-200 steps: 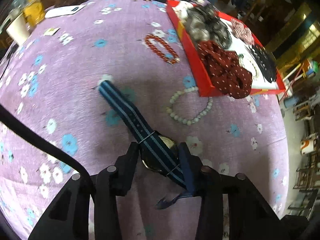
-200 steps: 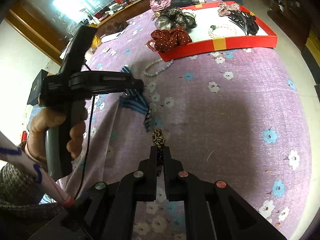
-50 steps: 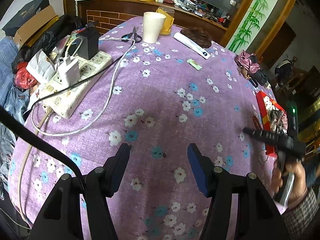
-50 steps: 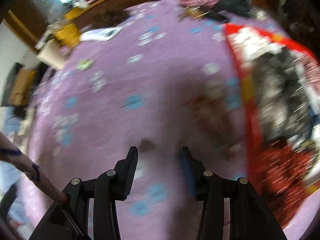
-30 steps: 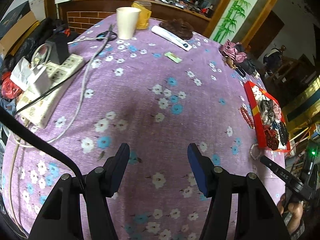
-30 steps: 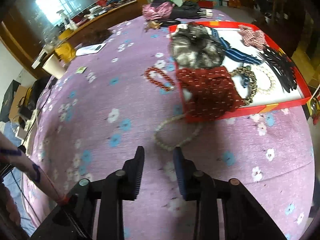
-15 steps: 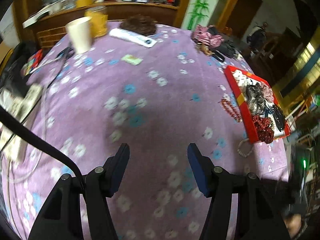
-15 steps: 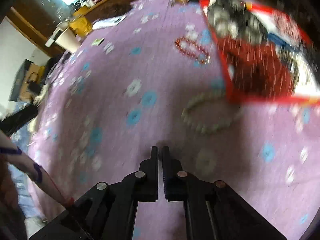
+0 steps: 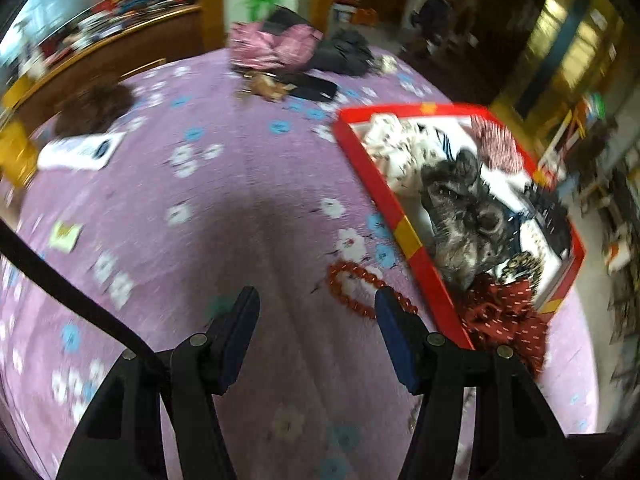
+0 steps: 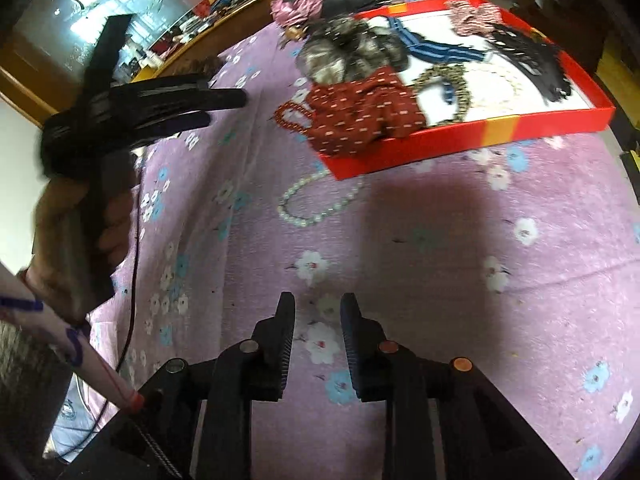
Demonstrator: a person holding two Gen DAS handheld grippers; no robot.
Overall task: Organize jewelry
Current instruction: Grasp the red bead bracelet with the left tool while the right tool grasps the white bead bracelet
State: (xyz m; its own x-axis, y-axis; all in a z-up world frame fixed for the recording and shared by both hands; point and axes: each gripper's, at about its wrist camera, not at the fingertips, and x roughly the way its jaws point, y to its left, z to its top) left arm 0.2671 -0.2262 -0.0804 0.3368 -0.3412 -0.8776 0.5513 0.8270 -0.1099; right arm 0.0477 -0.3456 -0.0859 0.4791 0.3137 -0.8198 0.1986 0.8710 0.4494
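Observation:
A red bead bracelet [image 9: 356, 292] lies on the purple flowered cloth beside the red tray [image 9: 404, 232]. My left gripper [image 9: 316, 312] hovers open just in front of it, and its right finger overlaps the bracelet's near end. Nothing is gripped. In the right wrist view a pale bead bracelet [image 10: 316, 204] lies against the red tray [image 10: 460, 136], well ahead of my right gripper [image 10: 318, 312]. Its jaws are opening with only cloth between them. The tray holds scrunchies, a striped watch [image 10: 436, 50] and beads. A hand holds the left gripper [image 10: 226, 110] at the left, near the red bracelet [image 10: 292, 118].
A dark red scrunchie [image 9: 504, 312] hangs over the tray's near corner. Pink cloth and black items [image 9: 280, 44] sit at the table's far end, with a white flat item [image 9: 80, 148] at the far left. The table edge drops away just past the tray.
My left gripper has swung right across the table, so the tray and red bracelet are now close ahead. My right gripper closed completely, then parted again, and the pale bracelet sits farther off.

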